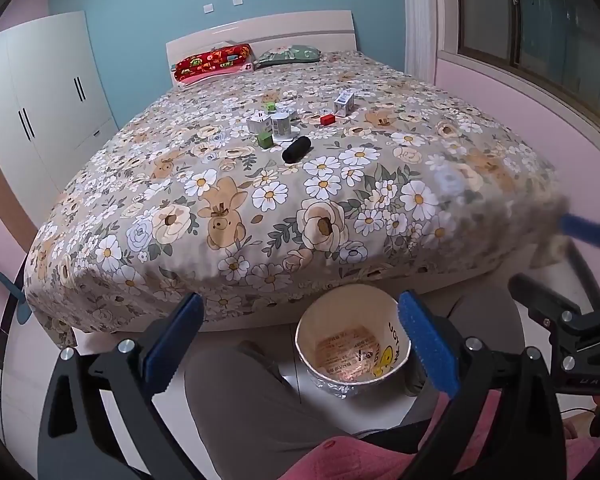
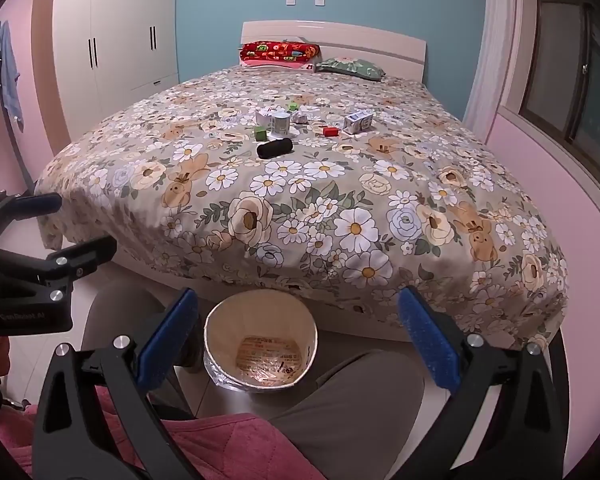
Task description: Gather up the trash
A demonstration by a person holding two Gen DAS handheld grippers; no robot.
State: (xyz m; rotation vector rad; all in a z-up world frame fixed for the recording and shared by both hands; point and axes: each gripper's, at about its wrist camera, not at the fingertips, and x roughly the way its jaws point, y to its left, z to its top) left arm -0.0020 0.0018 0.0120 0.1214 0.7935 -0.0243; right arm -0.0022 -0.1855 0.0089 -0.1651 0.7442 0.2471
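Note:
A pile of trash lies mid-bed: a black roll, white cartons, a white cup, green blocks and a red block. A round paper bin stands on the floor at the bed's foot, between the person's knees. My left gripper is open and empty above the bin. My right gripper is open and empty, also over the bin.
The floral bedspread covers the bed. A red pillow and a green pillow lie at the headboard. A white wardrobe stands at left, a window at right.

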